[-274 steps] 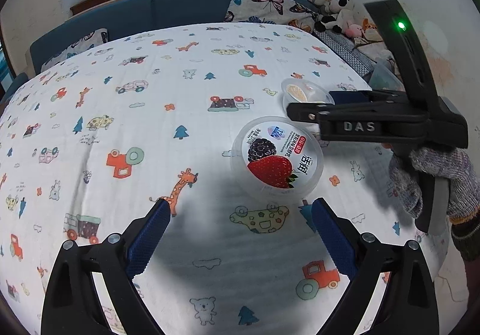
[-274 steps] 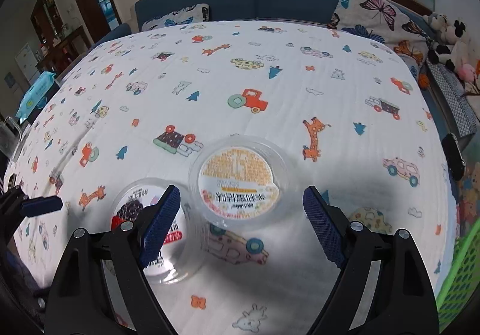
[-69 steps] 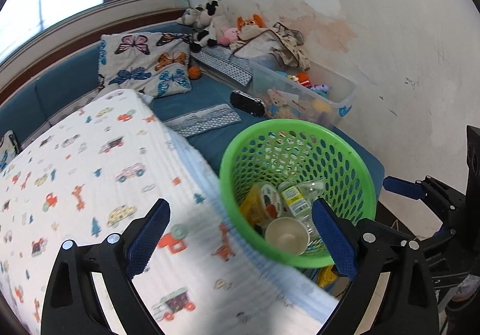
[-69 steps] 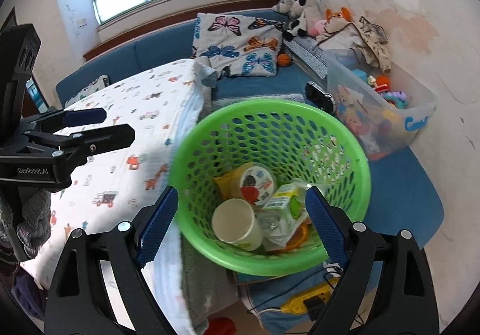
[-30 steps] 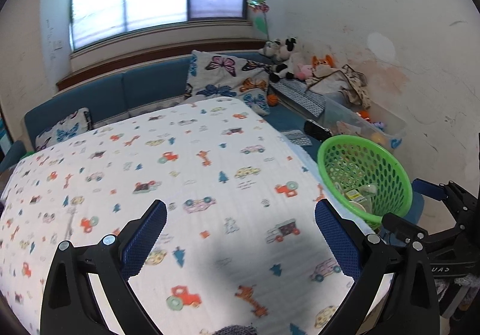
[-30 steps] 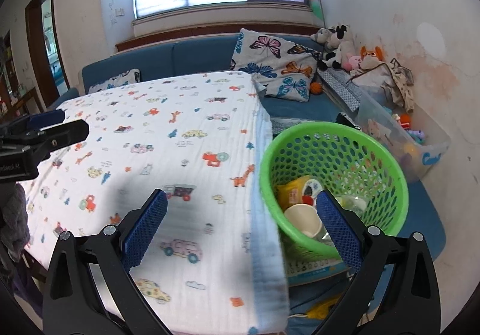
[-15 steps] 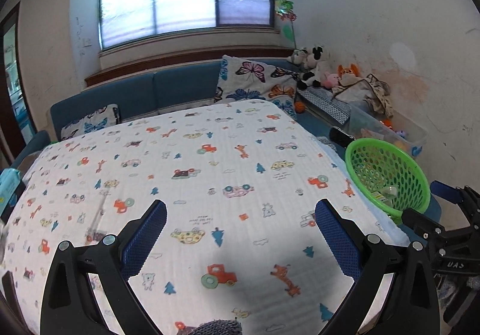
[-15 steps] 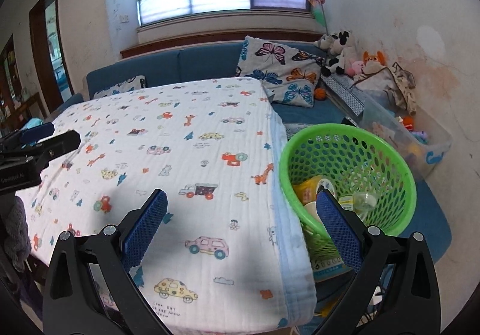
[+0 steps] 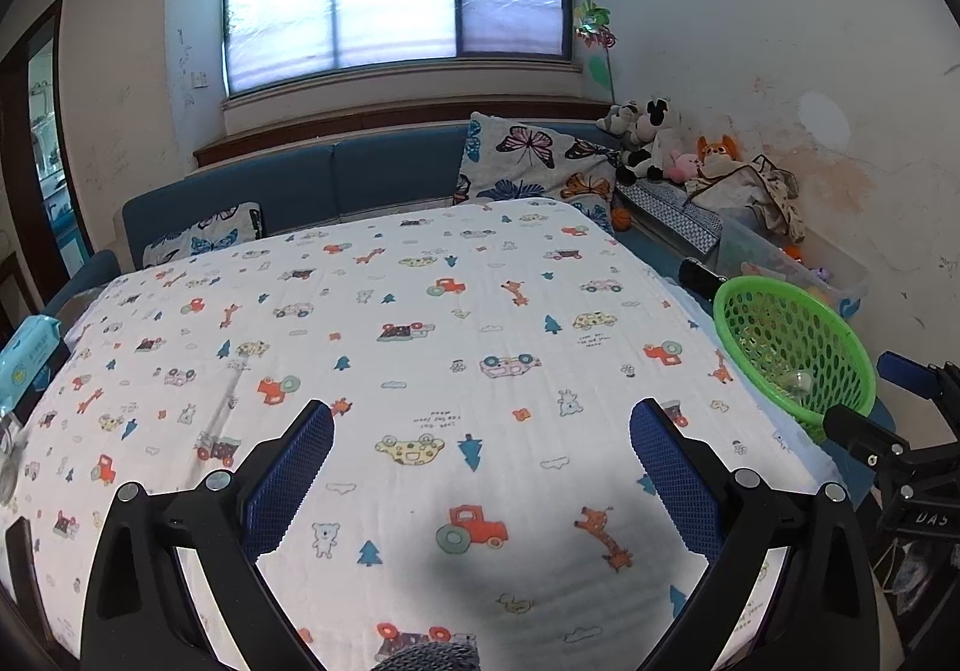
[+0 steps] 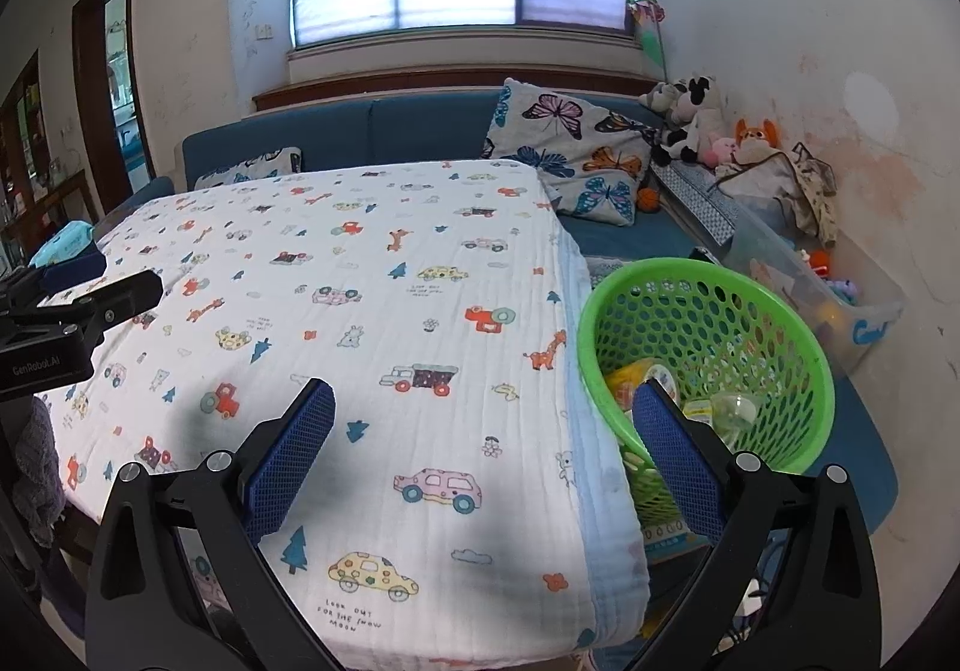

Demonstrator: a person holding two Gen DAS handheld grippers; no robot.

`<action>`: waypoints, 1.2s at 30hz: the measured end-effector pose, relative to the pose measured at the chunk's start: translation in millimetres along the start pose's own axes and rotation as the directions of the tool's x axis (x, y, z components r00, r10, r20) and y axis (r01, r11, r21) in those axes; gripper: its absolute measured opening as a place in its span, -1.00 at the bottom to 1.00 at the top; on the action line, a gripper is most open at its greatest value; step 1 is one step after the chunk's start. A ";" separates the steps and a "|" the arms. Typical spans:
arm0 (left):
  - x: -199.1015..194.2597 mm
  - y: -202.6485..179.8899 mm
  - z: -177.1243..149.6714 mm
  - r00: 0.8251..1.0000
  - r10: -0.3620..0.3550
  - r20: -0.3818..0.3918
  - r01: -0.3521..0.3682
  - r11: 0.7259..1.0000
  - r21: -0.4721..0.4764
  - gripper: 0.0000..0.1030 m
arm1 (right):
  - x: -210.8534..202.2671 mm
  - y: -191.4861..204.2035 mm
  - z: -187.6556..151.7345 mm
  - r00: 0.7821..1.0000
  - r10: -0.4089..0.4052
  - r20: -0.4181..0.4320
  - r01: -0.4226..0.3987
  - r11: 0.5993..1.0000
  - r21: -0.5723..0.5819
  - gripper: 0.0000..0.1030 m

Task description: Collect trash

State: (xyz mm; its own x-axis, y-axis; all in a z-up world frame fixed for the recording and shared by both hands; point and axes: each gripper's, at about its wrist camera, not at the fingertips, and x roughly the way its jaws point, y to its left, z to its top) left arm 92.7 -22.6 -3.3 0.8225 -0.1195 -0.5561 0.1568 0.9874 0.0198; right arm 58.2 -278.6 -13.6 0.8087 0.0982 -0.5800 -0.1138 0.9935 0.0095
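A green plastic basket (image 10: 774, 305) stands off the table's right edge and holds several pieces of trash: cups, a yellow wrapper and a clear bottle (image 10: 729, 410). It also shows in the left wrist view (image 9: 834, 329). My left gripper (image 9: 480, 425) is open and empty above the near part of the table with its printed cloth (image 9: 420, 347). My right gripper (image 10: 480, 407) is open and empty over the table's right front corner, its right finger beside the basket. I see no trash on the cloth.
A blue sofa (image 9: 336, 185) with butterfly cushions (image 10: 576, 155) runs behind the table. Soft toys (image 10: 696, 119) and a clear storage box (image 10: 840, 287) line the right wall. A blue wipes pack (image 9: 30, 347) lies at the table's left edge.
Both grippers have pulled back and up from the basket, so the whole table now shows. The two cups once on the cloth are no longer there.
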 end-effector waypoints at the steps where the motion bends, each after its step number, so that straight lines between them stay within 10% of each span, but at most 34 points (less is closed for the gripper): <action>1: -0.1 0.8 -0.7 1.000 0.002 0.000 -0.002 1.000 -0.002 0.86 | -0.4 1.0 -0.1 1.000 0.001 0.001 -0.001 1.000 0.000 0.91; 36: -7.1 6.4 -10.7 1.000 0.015 0.011 -0.015 1.000 -0.001 0.86 | -6.8 6.2 3.3 1.000 0.012 0.012 -0.012 1.000 0.002 0.91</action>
State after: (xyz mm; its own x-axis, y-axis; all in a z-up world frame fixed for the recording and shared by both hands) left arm 82.1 -14.3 -8.1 0.8308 -0.1057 -0.5465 0.1438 0.9892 0.0272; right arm 53.9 -272.9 -6.9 0.8140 0.1106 -0.5703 -0.1221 0.9924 0.0181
